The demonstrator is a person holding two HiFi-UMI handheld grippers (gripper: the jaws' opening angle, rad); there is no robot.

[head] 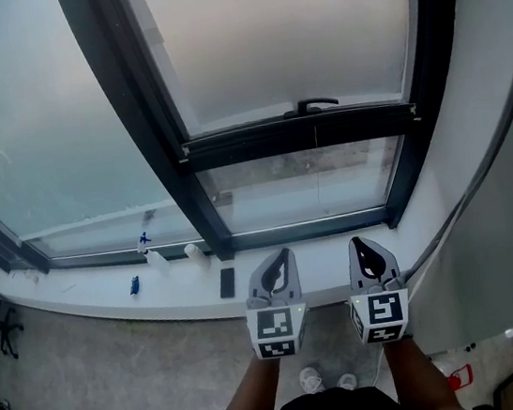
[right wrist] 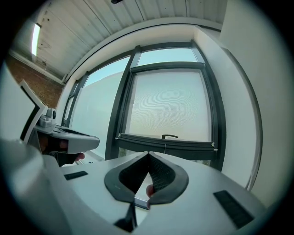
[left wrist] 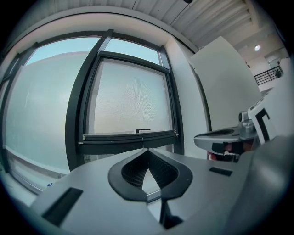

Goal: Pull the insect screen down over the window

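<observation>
Insect screen (head: 280, 35) covers most of window (head: 311, 187); left gripper (head: 282, 254) and right gripper (head: 358, 244), fingers pressed together, empty, face its handle (head: 316, 103), likely gripped next.

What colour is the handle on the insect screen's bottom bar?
The handle is black; the head view shows it best.

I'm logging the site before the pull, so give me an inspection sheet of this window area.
Surface: white window sill under the dark-framed window.
Job's things: pale mesh insect screen is down most of the way. Its dark bottom bar, with a black handle, leaves a glass strip uncovered.
Clutter: blue-topped spray bottle, small white bottle, dark flat rectangle and small blue item on the sill.
Grippers: left gripper and right gripper shut, empty, short of the bar.
Cables: thin light cord at the bar's middle.
Surroundings: white wall at right, grey floor below.
</observation>
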